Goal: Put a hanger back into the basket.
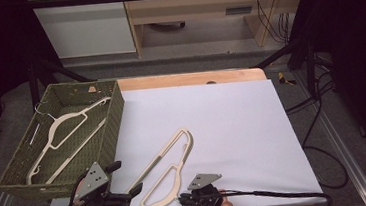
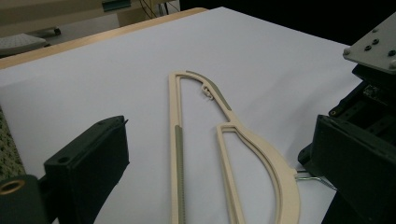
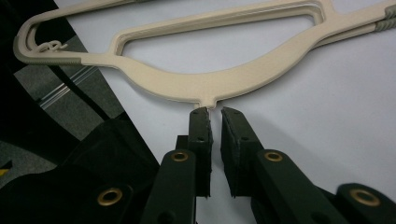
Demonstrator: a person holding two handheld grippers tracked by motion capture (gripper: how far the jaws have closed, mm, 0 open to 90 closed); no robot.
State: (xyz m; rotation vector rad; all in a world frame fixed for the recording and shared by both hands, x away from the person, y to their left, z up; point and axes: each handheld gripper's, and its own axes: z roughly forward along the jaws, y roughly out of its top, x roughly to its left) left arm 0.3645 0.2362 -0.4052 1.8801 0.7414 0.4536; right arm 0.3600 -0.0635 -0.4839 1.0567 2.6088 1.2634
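A cream plastic hanger [image 1: 177, 175] lies flat on the white table top [image 1: 223, 124], near the front edge. My right gripper [image 1: 183, 200] sits at the hanger's neck [image 3: 208, 100], its jaws almost together and shut on the thin metal hook [image 2: 312, 179], which runs in between them. My left gripper [image 1: 125, 181] is open, one jaw on each side of the hanger's lower arm [image 2: 179, 177], touching nothing. In the left gripper view the hanger [image 2: 280, 168] stretches away between my two black jaws.
A green woven basket [image 1: 116, 114] stands at the table's left side and holds another pale hanger [image 1: 58, 131]. A black cable [image 1: 279, 193] trails right from my right gripper. Past the table's far wooden edge [image 1: 189, 79] stand cabinets.
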